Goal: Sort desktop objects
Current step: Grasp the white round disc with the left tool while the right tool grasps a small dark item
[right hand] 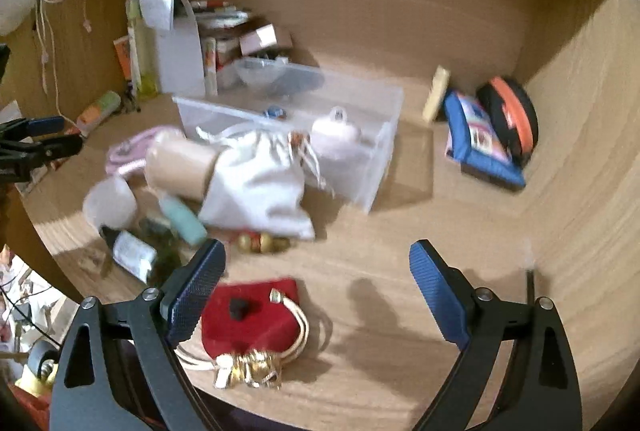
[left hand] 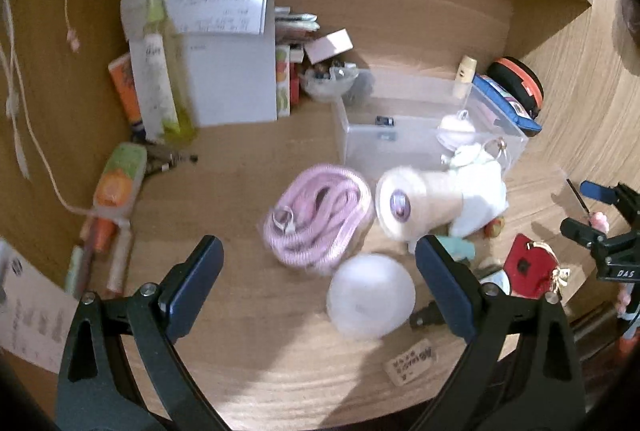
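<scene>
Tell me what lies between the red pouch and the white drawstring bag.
In the right wrist view, gold and red beads lie between the red pouch and the white drawstring bag.

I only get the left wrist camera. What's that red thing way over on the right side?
Observer: A flat red pouch. A looped white cord lies against it, which your view cuts off.
Operator: Is the other claw grabbing it?
Observer: No. The right claw is open, with the pouch beside one finger.
Operator: What's hiding behind my left claw?
Observer: A small bottle with a white label, lying on its side.
</scene>
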